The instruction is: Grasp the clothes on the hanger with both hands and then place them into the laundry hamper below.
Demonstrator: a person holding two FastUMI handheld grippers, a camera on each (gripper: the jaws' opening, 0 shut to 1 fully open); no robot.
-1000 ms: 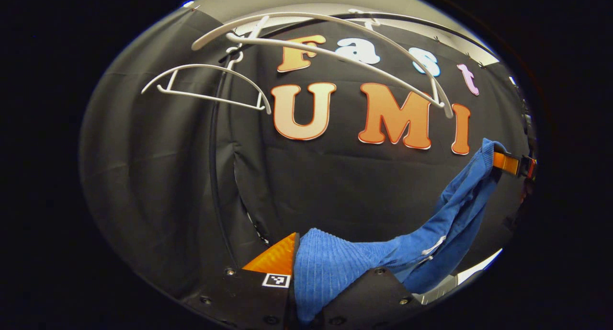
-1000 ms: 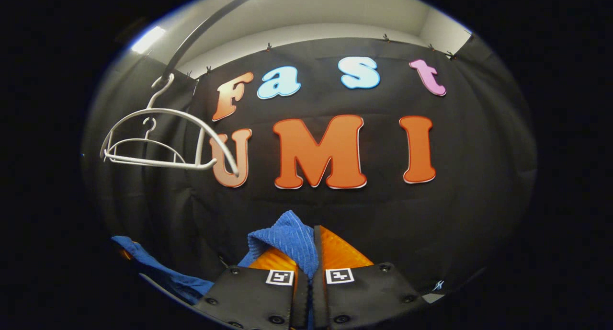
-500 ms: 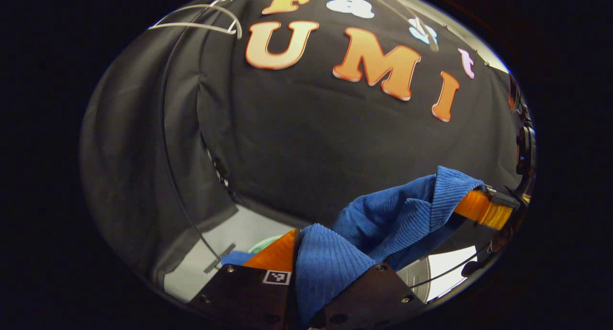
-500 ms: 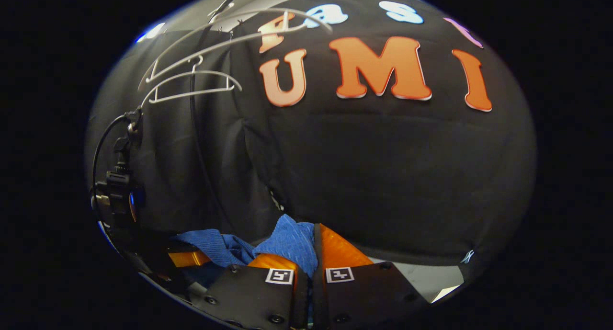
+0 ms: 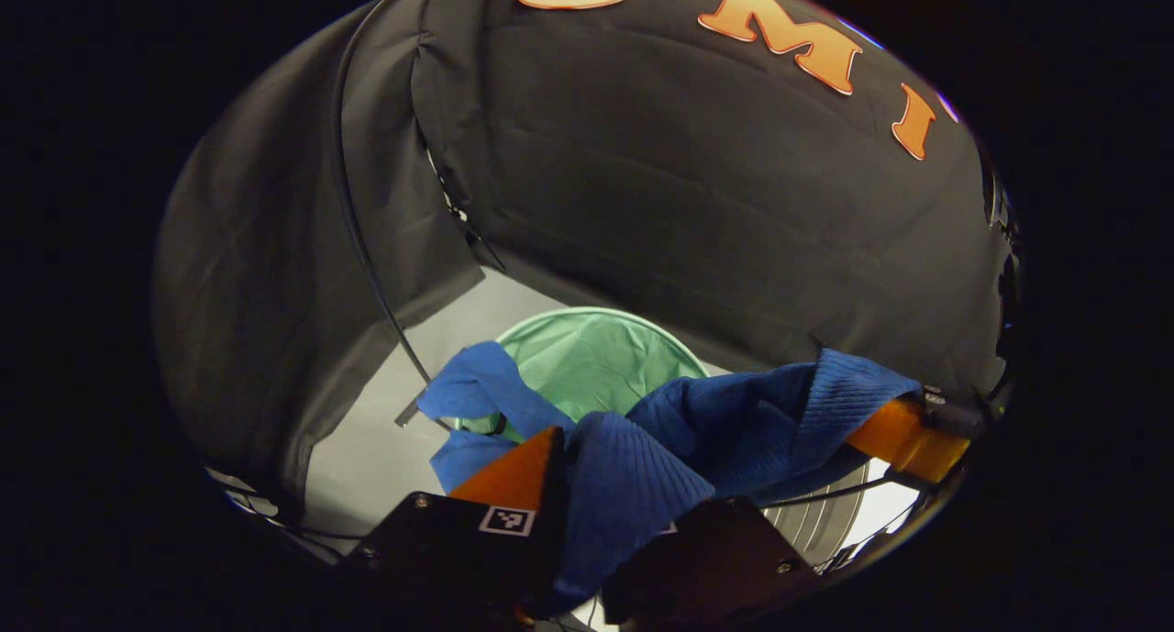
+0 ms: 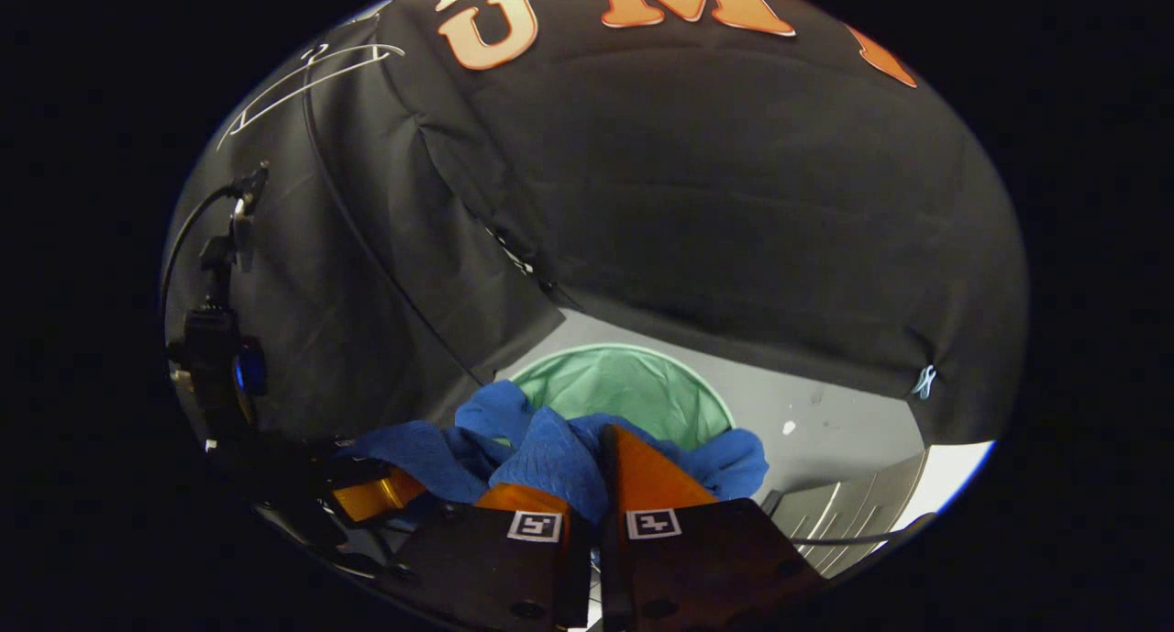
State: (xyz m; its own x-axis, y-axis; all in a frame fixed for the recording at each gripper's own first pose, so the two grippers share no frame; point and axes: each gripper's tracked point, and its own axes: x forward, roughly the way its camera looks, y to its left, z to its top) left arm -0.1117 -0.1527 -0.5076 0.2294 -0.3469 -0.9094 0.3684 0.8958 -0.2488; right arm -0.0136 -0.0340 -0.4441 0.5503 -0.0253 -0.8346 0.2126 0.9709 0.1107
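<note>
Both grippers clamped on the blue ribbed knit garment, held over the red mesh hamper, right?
Not quite: the hamper is green mesh, not red, as the left gripper view shows. The rest holds: left gripper and right gripper are both clamped on the blue ribbed knit garment above it.

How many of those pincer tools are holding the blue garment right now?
2. The left gripper pinches one bunched end of the blue garment, and the right gripper pinches the other end, both above the green hamper.
</note>
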